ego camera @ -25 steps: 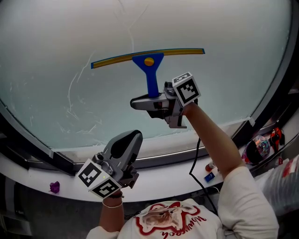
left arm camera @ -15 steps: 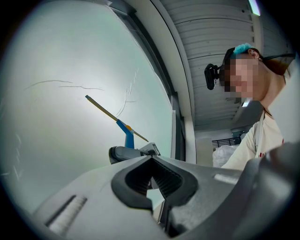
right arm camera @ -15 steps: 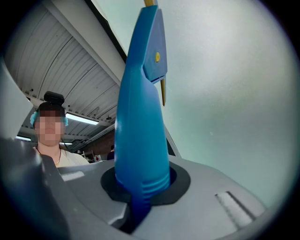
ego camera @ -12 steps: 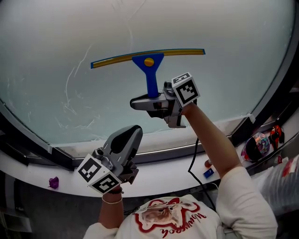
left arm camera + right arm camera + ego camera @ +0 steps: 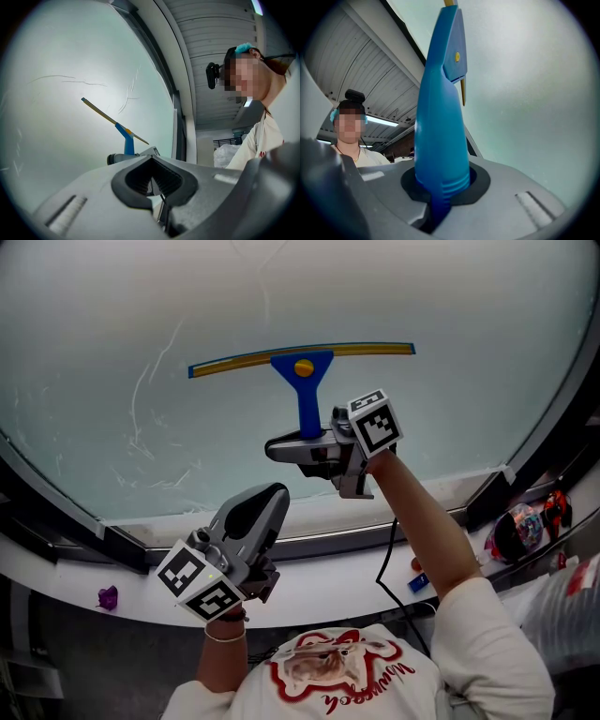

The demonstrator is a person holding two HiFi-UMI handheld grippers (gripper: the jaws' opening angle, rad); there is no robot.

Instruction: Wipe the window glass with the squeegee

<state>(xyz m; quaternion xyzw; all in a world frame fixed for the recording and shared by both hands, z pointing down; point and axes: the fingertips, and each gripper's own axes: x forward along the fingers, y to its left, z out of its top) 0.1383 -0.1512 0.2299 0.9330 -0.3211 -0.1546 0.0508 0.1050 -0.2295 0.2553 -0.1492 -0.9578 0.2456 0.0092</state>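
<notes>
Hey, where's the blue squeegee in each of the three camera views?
Head view: squeegee upper centre, blade across the glass, handle down in the right gripper.
Left gripper view: squeegee small, left of centre, above the jaws.
Right gripper view: squeegee handle fills the centre, clamped between the jaws.
Shared landmark: the window glass, behind it everywhere.

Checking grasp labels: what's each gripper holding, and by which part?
Right gripper grips the squeegee by its handle's lower end; left gripper shut, empty.
</notes>
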